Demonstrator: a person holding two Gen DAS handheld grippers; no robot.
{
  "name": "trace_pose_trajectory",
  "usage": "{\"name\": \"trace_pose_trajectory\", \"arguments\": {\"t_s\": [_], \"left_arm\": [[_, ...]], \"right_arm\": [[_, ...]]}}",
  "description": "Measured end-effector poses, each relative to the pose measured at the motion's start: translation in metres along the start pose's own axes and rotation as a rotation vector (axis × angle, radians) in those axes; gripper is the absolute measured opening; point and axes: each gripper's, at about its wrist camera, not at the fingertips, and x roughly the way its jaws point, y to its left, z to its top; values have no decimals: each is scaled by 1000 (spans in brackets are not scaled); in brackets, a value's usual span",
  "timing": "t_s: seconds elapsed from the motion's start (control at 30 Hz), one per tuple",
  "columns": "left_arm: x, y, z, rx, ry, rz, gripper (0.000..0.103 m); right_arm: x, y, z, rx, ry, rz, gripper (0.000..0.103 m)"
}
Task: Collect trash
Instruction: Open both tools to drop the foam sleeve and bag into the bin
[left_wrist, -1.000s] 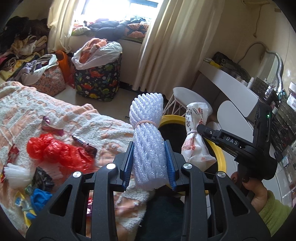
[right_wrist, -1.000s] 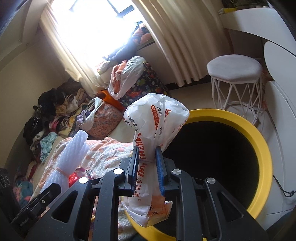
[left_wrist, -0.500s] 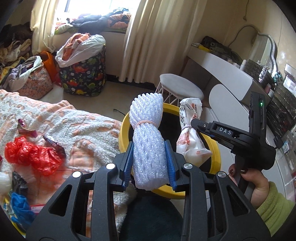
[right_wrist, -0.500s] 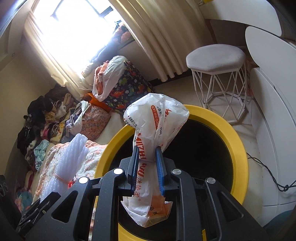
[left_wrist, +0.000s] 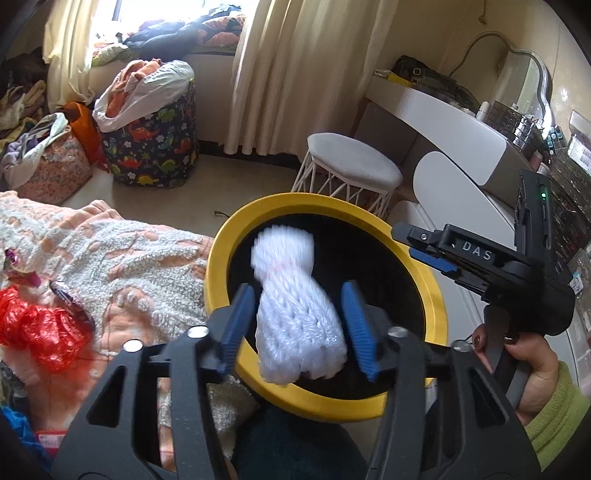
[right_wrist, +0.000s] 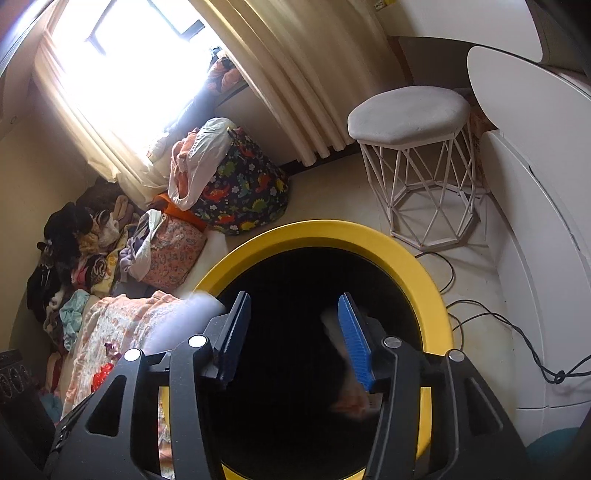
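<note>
Two grippers hang over the yellow-rimmed bin, both with jaws spread wide; the left gripper has the white foam netting loose between its fingers, touching neither pad, blurred — dropping into the dark mouth, by the look of it; the right gripper pinches nothing, and a pale blur of plastic bag shows low inside the bin, just behind its right finger. The step in hand is the release into the bin; it looks all but done. More litter lies on the blanket — a red plastic bag among it; the next move calls for swinging back there, jaws kept apart, to close on a piece.
</note>
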Motion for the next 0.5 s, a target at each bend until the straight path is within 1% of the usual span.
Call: {"name": "trace_pose_trajectory", "arguments": {"t_s": [0.03, 0.1, 0.17, 0.2, 0.23, 0.37, 0.43, 0.5], "left_arm": [[-1, 1, 0, -5, -7, 7, 66], [-5, 4, -1, -19, -20, 19, 76], [-10, 6, -2, -26, -35, 31, 83], [-14, 8, -3, -31, -44, 42, 88], [-17, 10, -4, -38, -51, 47, 91], [-29, 20, -6, -62, -79, 79, 92], [-36, 25, -7, -71, -94, 97, 92], [-43, 29, -9, -80, -109, 109, 92]], "right_arm": [[-1, 2, -1, -7, -7, -1, 57], [-1, 5, -1, -28, -15, -6, 59], [-2, 8, -1, -50, -20, -10, 63], [-2, 10, -1, -58, -27, -12, 68], [-4, 12, -2, -65, -35, -12, 70], [-7, 22, -4, -104, -51, -3, 73], [-8, 27, -6, -120, -58, -1, 76], [-10, 33, -8, -137, -66, 3, 77]]}}
